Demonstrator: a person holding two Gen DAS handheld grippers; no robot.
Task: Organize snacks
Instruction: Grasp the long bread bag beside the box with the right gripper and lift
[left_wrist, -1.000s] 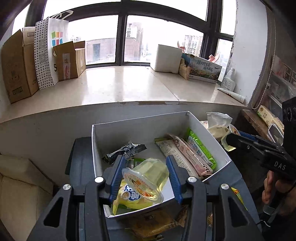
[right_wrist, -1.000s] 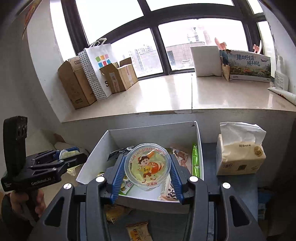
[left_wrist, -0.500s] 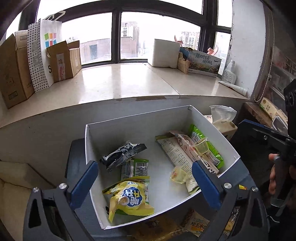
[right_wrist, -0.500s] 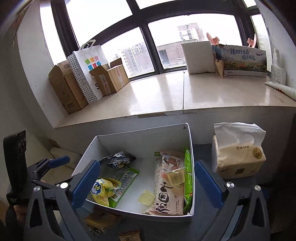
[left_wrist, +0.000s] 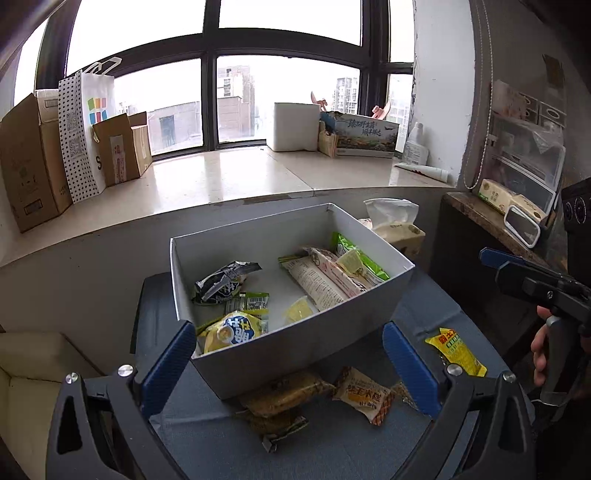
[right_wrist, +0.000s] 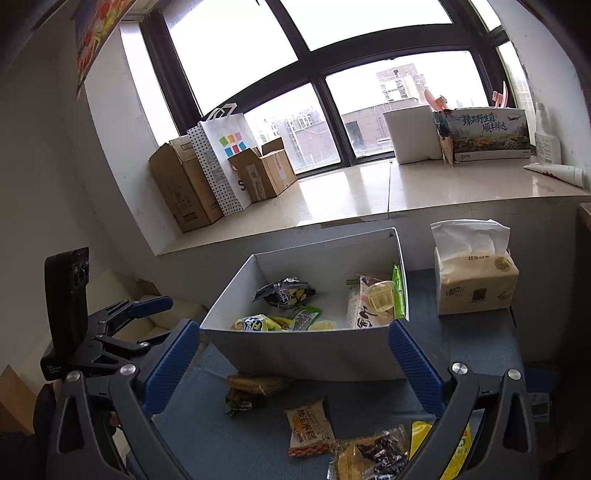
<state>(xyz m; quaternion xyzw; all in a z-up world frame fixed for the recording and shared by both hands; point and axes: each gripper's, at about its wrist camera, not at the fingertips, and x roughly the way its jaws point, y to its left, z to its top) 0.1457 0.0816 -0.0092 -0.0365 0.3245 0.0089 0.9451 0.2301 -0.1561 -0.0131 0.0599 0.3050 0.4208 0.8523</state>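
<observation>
A white open box (left_wrist: 295, 354) stands on the blue-grey table and holds several snack packets and two clear jelly cups, one (left_wrist: 301, 310) on the floor and one (left_wrist: 351, 262) on the long packets. My left gripper (left_wrist: 288, 336) hangs open in front of the box's near wall, with nothing between its fingers. In the right wrist view the right gripper (right_wrist: 293, 332) is likewise open and empty before the box (right_wrist: 303, 354). Loose packets lie on the table between the grippers and the box: a brown one (left_wrist: 284, 395), an orange-white one (right_wrist: 308, 430), a yellow one (left_wrist: 456, 350).
A tissue pack (right_wrist: 474, 277) stands right of the box. Behind runs a wide windowsill (left_wrist: 229, 177) with cardboard boxes (left_wrist: 29, 173) and a paper bag. A person's hand (left_wrist: 541, 354) holds the right gripper's handle. A side shelf (left_wrist: 480, 214) is at far right.
Both grippers were shut on jelly cups over the box; they opened wide, the cups dropped into the box, and both grippers drew back toward the table's near side.
</observation>
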